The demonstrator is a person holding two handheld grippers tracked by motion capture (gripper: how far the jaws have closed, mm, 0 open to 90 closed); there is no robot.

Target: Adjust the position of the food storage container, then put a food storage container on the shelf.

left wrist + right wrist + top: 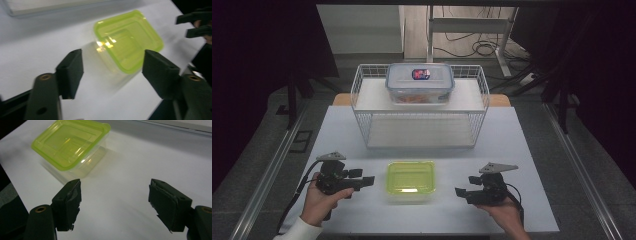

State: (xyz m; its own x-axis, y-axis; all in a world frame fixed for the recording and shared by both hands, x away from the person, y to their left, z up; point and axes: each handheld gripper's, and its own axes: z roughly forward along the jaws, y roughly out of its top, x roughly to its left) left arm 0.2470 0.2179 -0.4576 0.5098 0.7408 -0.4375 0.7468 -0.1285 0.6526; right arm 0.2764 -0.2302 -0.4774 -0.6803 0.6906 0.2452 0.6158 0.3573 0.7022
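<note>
A small clear container with a yellow-green lid (pixel 410 178) sits at the front middle of the white table (pixel 512 145). To its left, my left gripper (pixel 364 178) is held in a hand and points at it, jaws open and empty. In the left gripper view the container (pixel 128 41) lies just past the open gripper (pixel 112 61). My right gripper (pixel 464 186) is on the container's right side, also open with nothing in it. From the right gripper view the container (pixel 71 143) is at the upper left, ahead of the wide-apart gripper (pixel 115 188).
A white wire rack (pixel 357 87) stands at the back of the table, with a larger clear lidded box (pixel 419 82) holding something orange on its top shelf. The right gripper's jaws (pixel 195 23) appear at the far right of the left gripper view.
</note>
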